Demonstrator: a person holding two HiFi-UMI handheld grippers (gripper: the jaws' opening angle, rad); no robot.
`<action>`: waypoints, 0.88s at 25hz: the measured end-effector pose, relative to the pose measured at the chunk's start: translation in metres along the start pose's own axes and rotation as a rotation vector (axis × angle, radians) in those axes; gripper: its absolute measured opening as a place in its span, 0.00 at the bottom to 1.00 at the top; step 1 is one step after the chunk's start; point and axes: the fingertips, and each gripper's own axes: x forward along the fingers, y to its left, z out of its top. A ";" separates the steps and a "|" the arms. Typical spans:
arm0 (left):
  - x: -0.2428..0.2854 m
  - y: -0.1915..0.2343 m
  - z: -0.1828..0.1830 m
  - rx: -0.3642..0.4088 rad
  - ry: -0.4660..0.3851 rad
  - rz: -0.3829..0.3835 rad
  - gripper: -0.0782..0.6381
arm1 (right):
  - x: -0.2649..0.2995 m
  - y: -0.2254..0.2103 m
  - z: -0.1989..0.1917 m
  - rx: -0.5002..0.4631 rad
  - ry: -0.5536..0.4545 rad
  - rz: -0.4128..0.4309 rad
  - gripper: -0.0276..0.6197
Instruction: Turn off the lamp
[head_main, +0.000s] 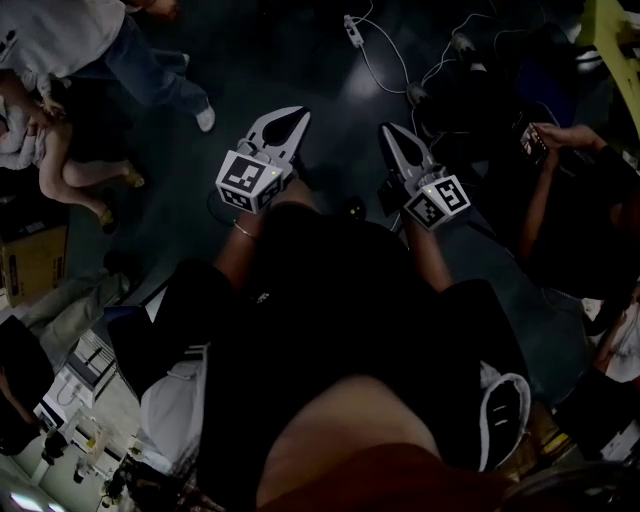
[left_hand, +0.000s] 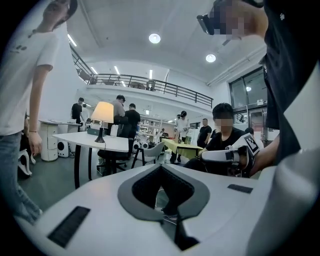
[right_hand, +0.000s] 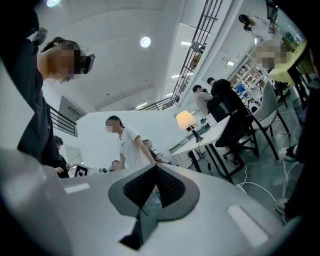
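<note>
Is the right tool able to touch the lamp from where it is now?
Probably not yet. The lit lamp stands on a table far across the room from the right tool; the floor between looks open.

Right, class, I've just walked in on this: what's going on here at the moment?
A person holds a two-jaw gripper in each hand, out in front over the dark floor. The left gripper and the right gripper are both shut, with nothing between their jaws. The lamp is lit and stands on a white table across the room, well away from both grippers. Other people stand and sit around. The lamp has not been touched yet.
</note>
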 end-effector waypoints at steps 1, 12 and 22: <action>0.001 0.007 0.000 0.003 -0.001 -0.005 0.12 | 0.006 -0.001 -0.001 0.001 0.000 -0.005 0.05; 0.019 0.064 0.011 -0.039 -0.007 -0.046 0.12 | 0.064 -0.015 -0.001 -0.006 0.020 -0.071 0.04; 0.022 0.122 0.016 -0.073 -0.004 -0.054 0.12 | 0.117 -0.019 0.000 -0.013 0.032 -0.116 0.04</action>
